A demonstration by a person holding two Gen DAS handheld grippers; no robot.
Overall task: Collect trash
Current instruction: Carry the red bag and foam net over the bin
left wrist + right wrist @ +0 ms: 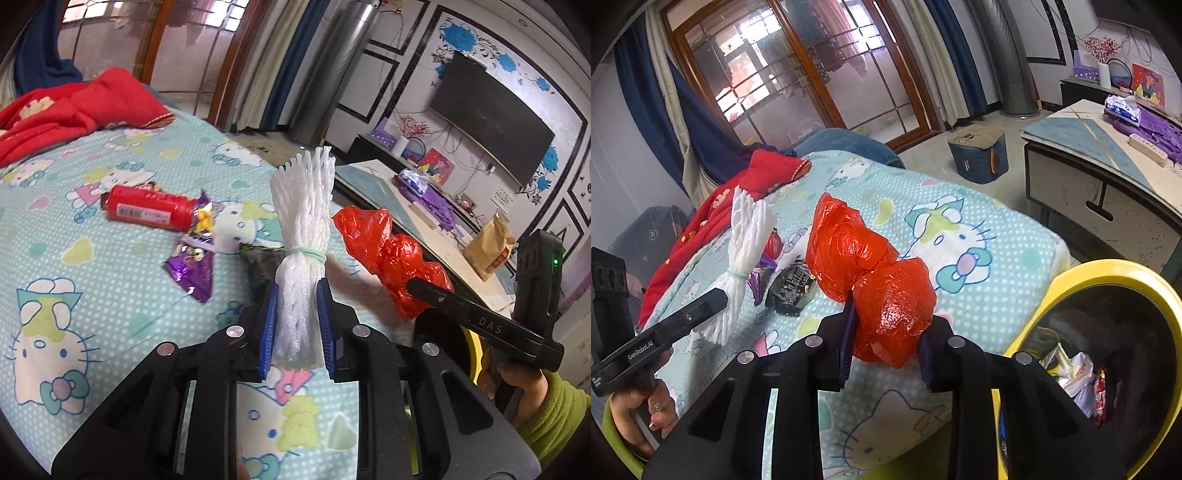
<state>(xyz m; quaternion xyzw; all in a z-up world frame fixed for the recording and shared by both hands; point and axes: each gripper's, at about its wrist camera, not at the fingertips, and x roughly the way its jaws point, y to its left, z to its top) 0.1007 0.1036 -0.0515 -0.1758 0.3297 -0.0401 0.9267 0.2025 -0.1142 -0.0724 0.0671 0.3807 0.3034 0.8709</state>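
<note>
A white foam fruit net, tied with a pale green band, stands upright above the bed between the blue pads of my left gripper, which is shut on its lower half. Just to its right, a crumpled red plastic bag is pinched in my right gripper, which is shut on it. The red plastic bag also shows in the left wrist view, and the foam net in the right wrist view. On the sheet lie a red bottle, a purple wrapper and a black wrapper.
A yellow-rimmed bin with trash inside stands at the bed's right side, close to my right gripper. The cartoon-print bed sheet has a red garment at its far end. A low cabinet stands beyond the bin.
</note>
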